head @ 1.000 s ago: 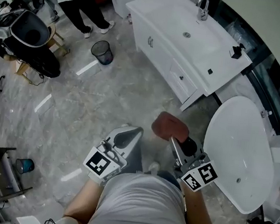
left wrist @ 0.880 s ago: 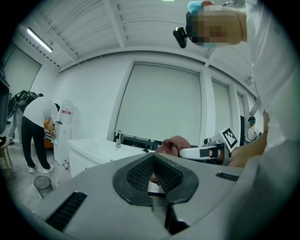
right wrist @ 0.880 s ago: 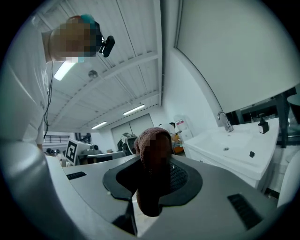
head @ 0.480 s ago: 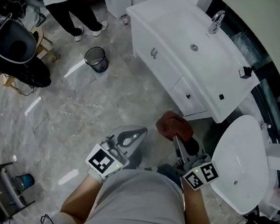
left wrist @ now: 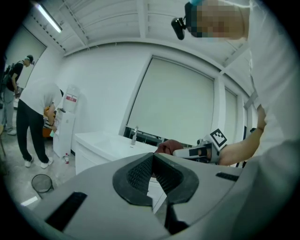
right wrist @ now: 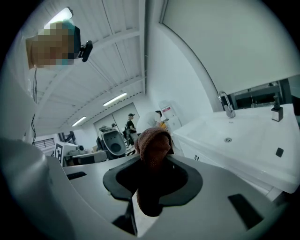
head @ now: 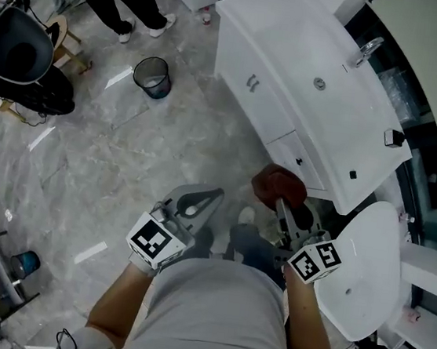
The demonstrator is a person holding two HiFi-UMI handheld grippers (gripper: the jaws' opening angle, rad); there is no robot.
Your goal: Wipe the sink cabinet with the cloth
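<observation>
Head view: right tongs [head: 281, 204] grip cloth [head: 278, 183] beside sink cabinet [head: 272, 109], wastebasket [head: 152, 77] farther left.

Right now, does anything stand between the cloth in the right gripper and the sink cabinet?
Nothing visible does. The right gripper is shut on the cloth, and only bare floor lies between it and the front of the sink cabinet. The waste bin stands well off to the side.
</observation>
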